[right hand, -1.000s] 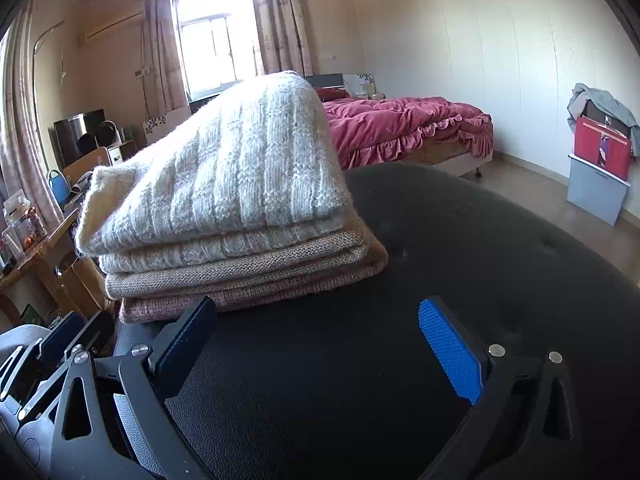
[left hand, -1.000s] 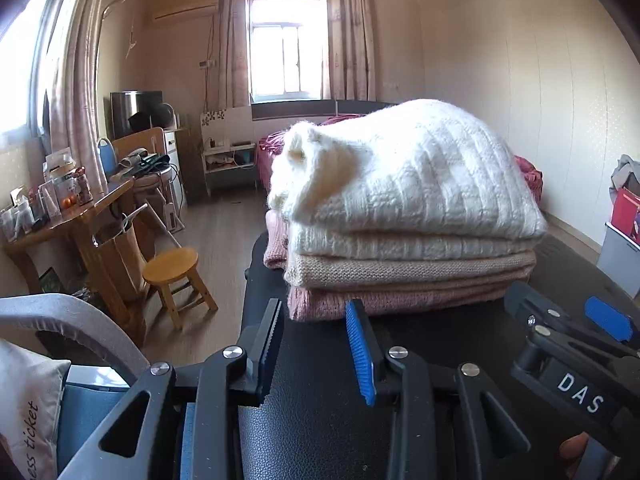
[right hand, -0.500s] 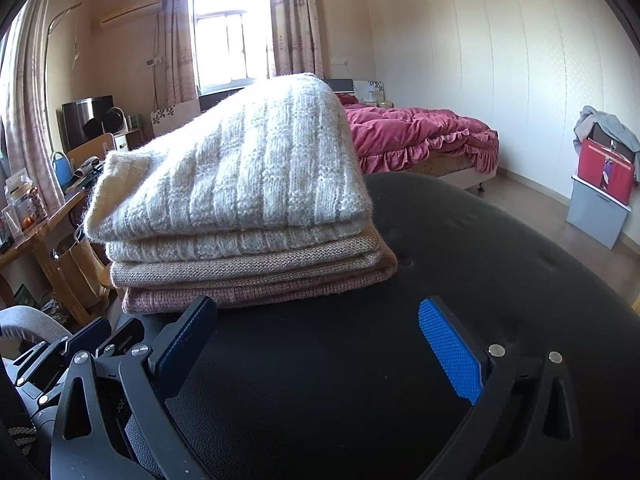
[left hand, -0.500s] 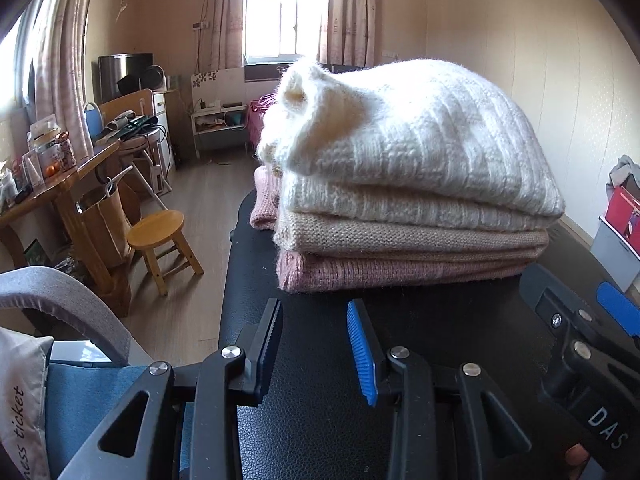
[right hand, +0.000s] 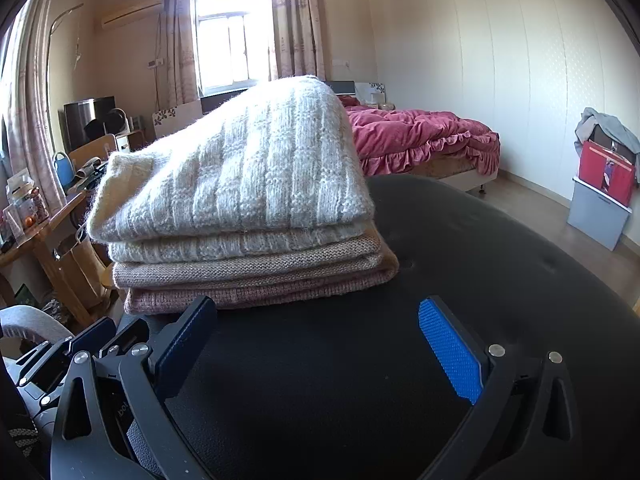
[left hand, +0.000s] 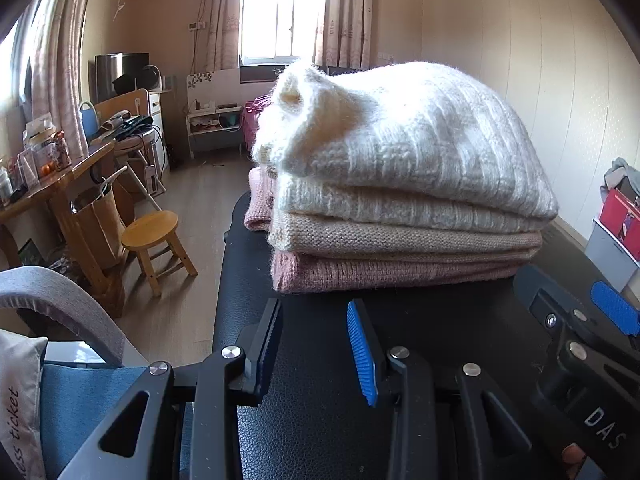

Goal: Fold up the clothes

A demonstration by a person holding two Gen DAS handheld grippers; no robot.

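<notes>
A stack of folded knitwear rests on a black padded surface (left hand: 304,400) (right hand: 500,264). On top lies a white ribbed sweater (left hand: 408,136) (right hand: 248,168), under it a beige one (left hand: 400,238) (right hand: 248,268), and a pink one (left hand: 392,274) (right hand: 256,294) at the bottom. My left gripper (left hand: 316,320) hovers just short of the pile's near edge, jaws partly apart with nothing between them. My right gripper (right hand: 318,316) stands wide open near the pile's right front corner, empty. In the left wrist view the right gripper (left hand: 576,320) shows at the right edge.
A wooden stool (left hand: 154,232), a wooden table (left hand: 52,192) with jars and a hanging bag stand on the floor at the left. A bed with a red cover (right hand: 420,140) is behind. A grey box with a red bag (right hand: 600,196) sits by the right wall.
Both views have tipped slightly downward, so the pile sits lower and nearer in the frames. Neither gripper's jaws have changed, and the pile has not moved.
</notes>
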